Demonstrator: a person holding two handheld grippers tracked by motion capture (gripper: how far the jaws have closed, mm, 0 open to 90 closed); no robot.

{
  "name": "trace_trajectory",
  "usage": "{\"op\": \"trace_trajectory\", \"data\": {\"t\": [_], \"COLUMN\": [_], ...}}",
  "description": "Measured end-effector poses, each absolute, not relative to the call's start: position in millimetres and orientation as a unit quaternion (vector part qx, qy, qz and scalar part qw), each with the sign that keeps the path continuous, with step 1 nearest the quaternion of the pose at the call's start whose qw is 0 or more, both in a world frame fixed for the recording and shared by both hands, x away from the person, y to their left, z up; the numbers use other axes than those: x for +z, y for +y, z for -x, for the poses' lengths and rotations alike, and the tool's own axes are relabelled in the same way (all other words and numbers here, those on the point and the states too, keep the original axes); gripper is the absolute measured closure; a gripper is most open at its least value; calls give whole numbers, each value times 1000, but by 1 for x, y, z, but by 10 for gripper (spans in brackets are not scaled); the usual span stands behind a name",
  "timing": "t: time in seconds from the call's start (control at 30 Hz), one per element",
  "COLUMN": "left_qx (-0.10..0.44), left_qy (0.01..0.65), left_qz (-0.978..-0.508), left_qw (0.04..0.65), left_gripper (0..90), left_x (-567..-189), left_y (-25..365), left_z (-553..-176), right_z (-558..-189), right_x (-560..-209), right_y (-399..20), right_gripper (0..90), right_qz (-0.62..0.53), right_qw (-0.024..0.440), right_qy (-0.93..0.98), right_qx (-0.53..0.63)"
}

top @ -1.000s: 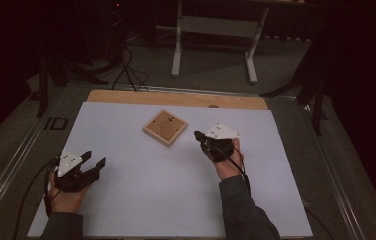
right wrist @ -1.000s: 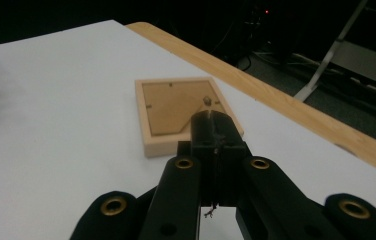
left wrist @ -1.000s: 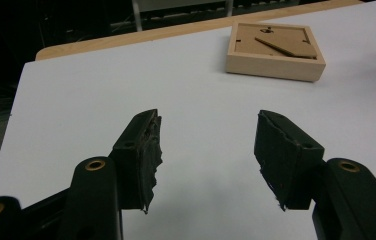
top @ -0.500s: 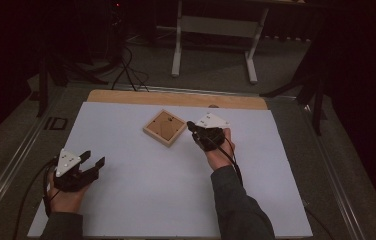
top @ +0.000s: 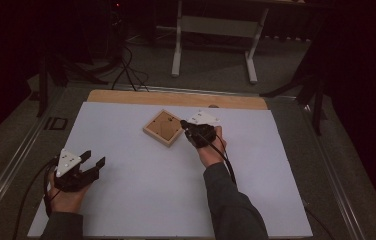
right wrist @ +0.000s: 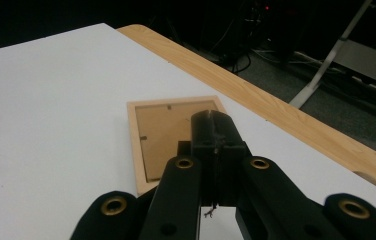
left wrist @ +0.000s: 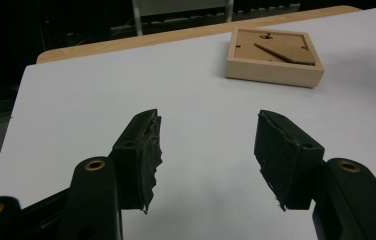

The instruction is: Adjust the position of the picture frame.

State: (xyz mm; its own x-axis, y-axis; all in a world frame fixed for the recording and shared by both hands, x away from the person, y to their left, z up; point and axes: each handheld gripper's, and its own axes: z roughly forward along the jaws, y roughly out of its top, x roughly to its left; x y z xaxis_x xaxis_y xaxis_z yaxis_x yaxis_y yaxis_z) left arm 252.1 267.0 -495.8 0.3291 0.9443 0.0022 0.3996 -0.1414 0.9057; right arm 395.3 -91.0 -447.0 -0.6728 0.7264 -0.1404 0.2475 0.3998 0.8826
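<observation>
Now the right hand-held gripper (top: pixel 183 124), jaws closed on nothing, hovers over the near edge of the wooden picture frame (top: pixel 163 127) lying face-down mid-tabletop (top: pixel 141 200). Near the front left corner, the left hand-held gripper (top: pixel 94 159) stands open and empty.

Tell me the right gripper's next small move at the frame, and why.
Probably open the jaws. The right gripper is at the frame's edge with its jaws shut and nothing between them, so it cannot grasp the rim until they part.

The left gripper (top: pixel 94 165) rests with jaws spread, while the right gripper (top: pixel 184 124) (jaws pressed together) reaches forward.
</observation>
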Motion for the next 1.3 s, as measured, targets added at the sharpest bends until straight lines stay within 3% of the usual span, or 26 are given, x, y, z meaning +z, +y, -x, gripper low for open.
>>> {"op": "trace_trajectory", "data": {"t": [1.3], "left_qx": [314], "left_qy": [488], "left_qz": [-685], "left_qw": [440], "left_gripper": [435], "left_x": [-495], "left_y": [268], "left_z": [-251], "right_z": [-413], "right_x": [-460], "right_y": [-75], "right_gripper": [897], "right_qz": [-329], "right_qw": [247], "right_qy": [796], "right_qx": [443]}}
